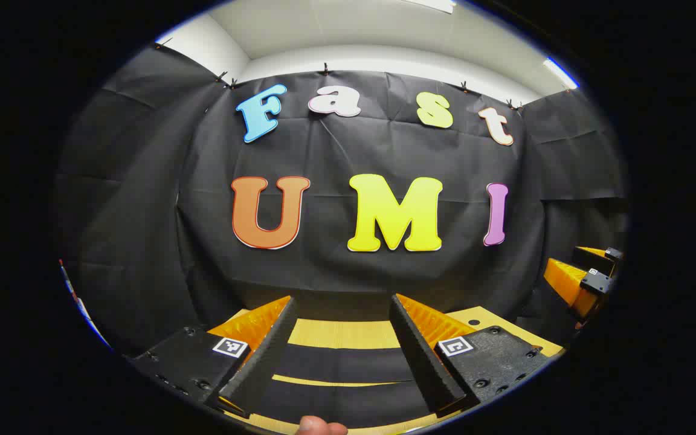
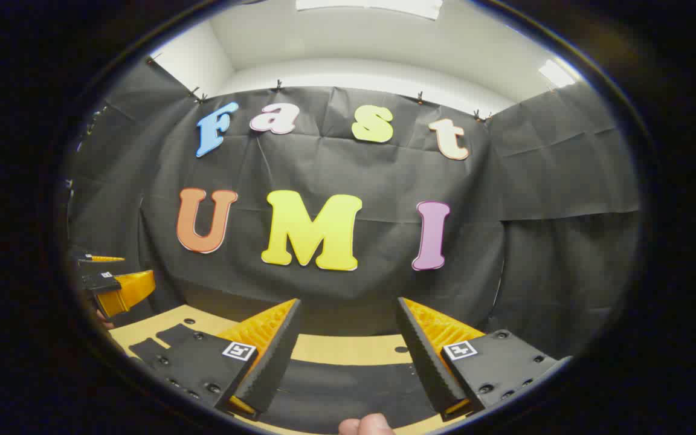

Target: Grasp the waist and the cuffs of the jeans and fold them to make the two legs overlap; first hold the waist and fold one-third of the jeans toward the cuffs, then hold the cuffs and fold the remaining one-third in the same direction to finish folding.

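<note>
The jeans [image 1: 343, 364] are dark cloth lying flat on the yellow table [image 1: 336, 333], seen low between my left gripper's fingers; a thin yellow strip of table splits the cloth into two bands. My left gripper [image 1: 342, 299] is open with nothing between its fingers and is held above the cloth, facing the wall. In the right gripper view the jeans [image 2: 348, 386] spread below my right gripper [image 2: 348, 300], which is open and holds nothing. More dark cloth [image 2: 164, 337] lies to its left.
The right gripper [image 1: 589, 281] shows at the far right edge of the left gripper view, and the left gripper [image 2: 115, 289] at the left edge of the right gripper view. A fingertip [image 1: 321, 426] and a thumb [image 2: 366, 425] sit at the bottom. The black cloth wall stands behind the table.
</note>
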`<control>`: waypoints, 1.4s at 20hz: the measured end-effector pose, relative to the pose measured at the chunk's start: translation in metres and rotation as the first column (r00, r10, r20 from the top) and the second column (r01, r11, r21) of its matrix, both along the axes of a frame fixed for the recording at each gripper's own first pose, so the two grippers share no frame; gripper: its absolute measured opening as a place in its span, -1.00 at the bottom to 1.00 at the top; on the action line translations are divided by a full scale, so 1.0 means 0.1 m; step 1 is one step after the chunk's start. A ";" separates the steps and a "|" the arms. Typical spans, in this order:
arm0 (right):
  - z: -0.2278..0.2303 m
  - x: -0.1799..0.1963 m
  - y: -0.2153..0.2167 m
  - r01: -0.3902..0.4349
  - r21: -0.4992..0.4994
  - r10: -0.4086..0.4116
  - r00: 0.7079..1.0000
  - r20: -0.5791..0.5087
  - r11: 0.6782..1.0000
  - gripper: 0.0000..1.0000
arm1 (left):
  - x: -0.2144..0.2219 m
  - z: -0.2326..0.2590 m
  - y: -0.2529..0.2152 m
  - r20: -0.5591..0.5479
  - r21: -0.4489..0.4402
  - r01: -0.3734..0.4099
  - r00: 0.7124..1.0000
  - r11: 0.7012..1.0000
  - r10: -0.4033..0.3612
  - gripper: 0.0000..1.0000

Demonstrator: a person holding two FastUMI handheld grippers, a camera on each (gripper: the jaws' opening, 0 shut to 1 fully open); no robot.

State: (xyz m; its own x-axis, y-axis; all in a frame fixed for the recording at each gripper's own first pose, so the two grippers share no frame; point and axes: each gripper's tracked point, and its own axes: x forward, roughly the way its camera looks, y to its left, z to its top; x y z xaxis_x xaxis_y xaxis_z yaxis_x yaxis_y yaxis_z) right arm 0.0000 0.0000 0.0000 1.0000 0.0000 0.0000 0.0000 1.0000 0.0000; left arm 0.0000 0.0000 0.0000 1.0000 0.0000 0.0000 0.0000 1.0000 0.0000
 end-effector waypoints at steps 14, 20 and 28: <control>-0.09 0.29 0.11 -0.016 0.001 0.016 1.000 -0.023 1.000 0.93 | 0.17 -0.03 0.15 0.002 0.035 -0.044 0.999 0.998 0.044 0.96; -0.13 0.38 -0.01 -0.008 -0.007 0.007 1.000 -0.026 1.000 0.90 | 0.25 -0.11 0.22 -0.018 0.026 -0.070 0.997 0.997 0.070 0.96; -0.80 0.54 -0.78 0.053 0.085 -0.031 0.969 -0.245 0.995 0.91 | 0.25 -0.70 0.82 -0.203 -0.088 -0.228 0.957 0.970 0.207 0.96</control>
State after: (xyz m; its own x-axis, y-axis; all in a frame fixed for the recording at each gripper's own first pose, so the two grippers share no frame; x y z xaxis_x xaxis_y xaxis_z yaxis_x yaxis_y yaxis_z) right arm 0.0535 -0.0785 -0.0800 0.9691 -0.0309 -0.2448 0.0533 0.9949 0.0855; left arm 0.0248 0.0820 -0.0697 0.9571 0.2071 -0.2027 -0.2284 0.9696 -0.0876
